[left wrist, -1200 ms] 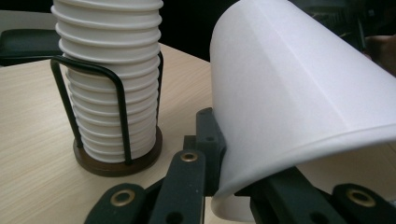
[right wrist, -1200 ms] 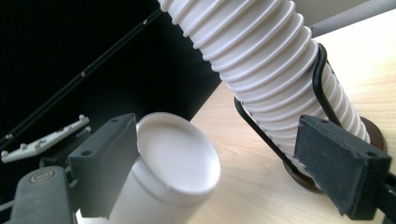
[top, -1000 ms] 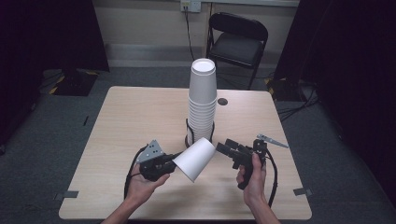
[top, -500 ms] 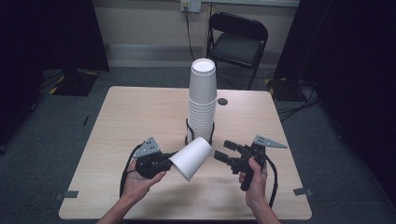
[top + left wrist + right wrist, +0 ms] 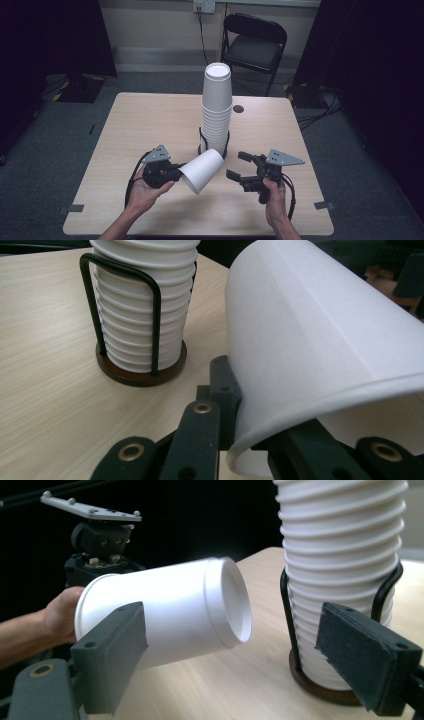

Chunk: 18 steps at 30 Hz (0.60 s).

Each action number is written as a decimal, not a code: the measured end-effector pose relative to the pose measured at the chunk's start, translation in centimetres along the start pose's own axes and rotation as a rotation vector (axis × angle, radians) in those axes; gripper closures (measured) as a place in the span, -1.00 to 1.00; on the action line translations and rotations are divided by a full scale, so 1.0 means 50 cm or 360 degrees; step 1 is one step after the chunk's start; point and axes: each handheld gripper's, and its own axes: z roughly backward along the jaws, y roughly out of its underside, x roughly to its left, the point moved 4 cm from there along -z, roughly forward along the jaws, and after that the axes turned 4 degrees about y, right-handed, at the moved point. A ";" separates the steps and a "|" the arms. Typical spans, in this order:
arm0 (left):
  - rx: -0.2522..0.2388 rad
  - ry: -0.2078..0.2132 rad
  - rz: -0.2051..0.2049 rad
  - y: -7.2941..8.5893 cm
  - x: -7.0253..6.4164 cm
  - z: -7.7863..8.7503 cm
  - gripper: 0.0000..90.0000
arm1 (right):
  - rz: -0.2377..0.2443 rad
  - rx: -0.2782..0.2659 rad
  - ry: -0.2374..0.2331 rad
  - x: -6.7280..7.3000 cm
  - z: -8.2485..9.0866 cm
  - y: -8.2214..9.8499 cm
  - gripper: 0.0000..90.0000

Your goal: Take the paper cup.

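a single white paper cup [image 5: 202, 170] lies tipped on its side above the table, rim pinched at the left gripper [image 5: 167, 172], closed base pointing up toward the tall stack of white cups [image 5: 216, 107]. that stack stands upright, bottoms up, in a black wire holder [image 5: 142, 367] on a dark round base, near mid-table.

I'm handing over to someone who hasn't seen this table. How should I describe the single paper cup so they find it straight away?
Start at the tall stack of white cups in its black wire holder mid-table. Just in front of its base, the left gripper pinches one white paper cup by its rim. Unlike the stacked ones, it is alone, tipped on its side off the table, its closed bottom pointing at the right gripper.
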 end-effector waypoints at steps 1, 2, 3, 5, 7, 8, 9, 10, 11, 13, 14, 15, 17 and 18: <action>0.0011 0.0007 0.0004 0.000 0.000 0.000 0.91 | 0.0000 0.0000 0.0000 0.000 0.000 0.000 -0.72; 0.0028 -0.0001 0.0002 0.000 0.001 -0.001 0.91 | 0.0022 0.0006 0.0012 0.001 0.001 0.000 -0.72; 0.0043 0.0004 0.0001 0.000 0.000 -0.002 0.91 | 0.0068 0.0031 0.0026 0.002 0.001 0.001 -0.72; 0.0064 0.0000 0.0009 0.001 -0.001 -0.005 0.91 | 0.0092 0.0046 0.0018 0.004 -0.001 0.003 -0.72; 0.0093 -0.0006 0.0012 0.003 -0.002 -0.008 0.91 | 0.0132 0.0080 -0.0007 0.010 -0.004 0.005 -0.72; 0.0103 -0.0009 0.0015 0.004 -0.002 -0.009 0.91 | 0.0148 0.0091 -0.0020 0.013 -0.005 0.005 -0.72; 0.0120 -0.0009 0.0013 0.004 -0.001 -0.009 0.91 | 0.0164 0.0094 -0.0032 0.016 -0.007 0.004 -0.72; 0.0113 -0.0011 0.0026 0.004 0.000 -0.010 0.91 | 0.0193 0.0111 -0.0032 0.018 -0.009 0.004 -0.72; 0.0122 -0.0009 0.0026 0.003 0.001 -0.010 0.91 | 0.0225 0.0131 -0.0029 0.021 -0.010 0.004 -0.72; 0.0160 -0.0013 0.0031 0.002 0.003 -0.011 0.91 | 0.0280 0.0154 -0.0029 0.025 -0.014 0.006 -0.72; 0.0178 -0.0018 0.0026 0.002 0.003 -0.011 0.91 | 0.0300 0.0170 -0.0032 0.027 -0.015 0.007 -0.72; 0.0183 -0.0015 0.0021 0.001 0.003 -0.012 0.91 | 0.0324 0.0179 -0.0037 0.029 -0.017 0.009 -0.71; 0.0223 -0.0022 0.0003 0.002 0.004 -0.012 0.91 | 0.0370 0.0215 -0.0040 0.034 -0.022 0.013 -0.72; 0.0242 -0.0029 0.0000 0.002 0.005 -0.011 0.91 | 0.0390 0.0216 -0.0047 0.036 -0.023 0.013 -0.72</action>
